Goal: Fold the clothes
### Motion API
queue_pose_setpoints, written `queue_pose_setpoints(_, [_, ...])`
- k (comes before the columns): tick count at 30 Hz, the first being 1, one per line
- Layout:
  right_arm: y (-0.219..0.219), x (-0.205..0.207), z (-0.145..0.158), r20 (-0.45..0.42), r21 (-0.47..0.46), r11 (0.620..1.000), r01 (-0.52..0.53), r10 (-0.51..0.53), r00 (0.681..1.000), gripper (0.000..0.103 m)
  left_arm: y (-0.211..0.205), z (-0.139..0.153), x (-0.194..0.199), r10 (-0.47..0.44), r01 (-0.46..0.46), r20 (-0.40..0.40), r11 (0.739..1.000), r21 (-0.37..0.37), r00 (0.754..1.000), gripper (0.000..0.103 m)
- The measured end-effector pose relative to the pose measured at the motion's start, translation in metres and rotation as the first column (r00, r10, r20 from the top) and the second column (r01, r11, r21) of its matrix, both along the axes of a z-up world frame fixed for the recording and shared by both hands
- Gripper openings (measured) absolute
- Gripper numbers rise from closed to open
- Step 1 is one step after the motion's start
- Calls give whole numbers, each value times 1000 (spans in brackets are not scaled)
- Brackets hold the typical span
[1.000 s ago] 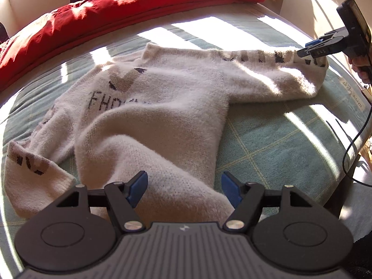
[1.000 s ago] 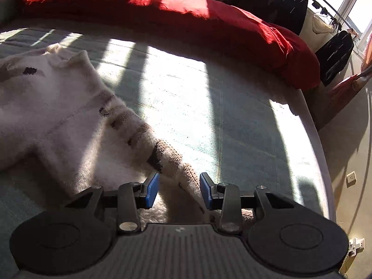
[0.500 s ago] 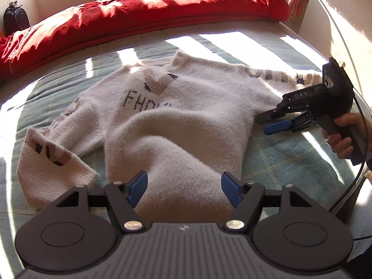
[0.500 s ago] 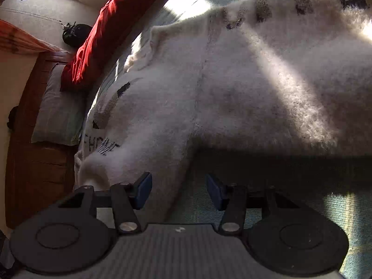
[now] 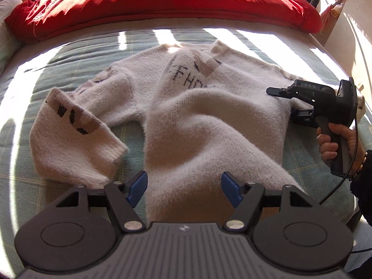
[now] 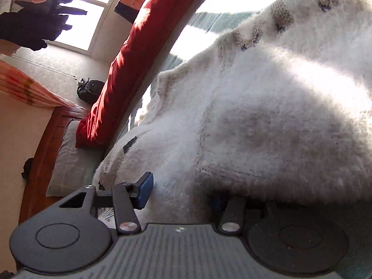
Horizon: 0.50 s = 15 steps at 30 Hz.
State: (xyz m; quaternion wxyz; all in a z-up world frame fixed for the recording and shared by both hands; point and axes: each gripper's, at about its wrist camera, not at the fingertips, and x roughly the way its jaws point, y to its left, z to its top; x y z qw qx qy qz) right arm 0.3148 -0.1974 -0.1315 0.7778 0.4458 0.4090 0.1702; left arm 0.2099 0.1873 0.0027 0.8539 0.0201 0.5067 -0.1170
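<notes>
In the left wrist view, the white knitted sweater (image 5: 200,116) lies crumpled on the green checked bedspread (image 5: 69,53), which fills the middle of the frame, with the red duvet (image 5: 162,2) along the top. The step in hand seems to be the taking of the sweater at two places, so that it can be spread flat before any fold. The left gripper (image 5: 184,187), at the lower centre, has its jaws released and wide; the hem of the sweater lies between the blue pads, but they do not press it. The next move probably calls for lowering and closing on this hem.

In the right wrist view, the right gripper (image 6: 183,191) is at the lower centre, and its jaws are closing. The sweater's (image 6: 267,121) fuzzy side edge, near the underarm, lies between them and covers the right pad. Whether the pads already press the cloth cannot be told.
</notes>
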Motion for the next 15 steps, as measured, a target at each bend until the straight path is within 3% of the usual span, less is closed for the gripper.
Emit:
queue_pose_setpoints(1, [-2,1,2,3,-14,1000,1,-1,1000,29,0,-1,0,1,-1,-3,1000,1,1000,71])
queue_pose_setpoints(3, [-11,3,7,-9,-50,999,12,-12,1000,20,-1,-2,0,1,-1,-3,1000,10,1000,71])
queue_pose_setpoints(9, [-20,-2,56,111,-325,945,34,3,994,17,-9,0,-2,-16,16,4,1000,18,1000,71])
queue_pose_setpoints(15, [-64,-9,91,157,-435,891,133,-71,985,17,-17,5,-6,-34,34,11,999,23,999,71])
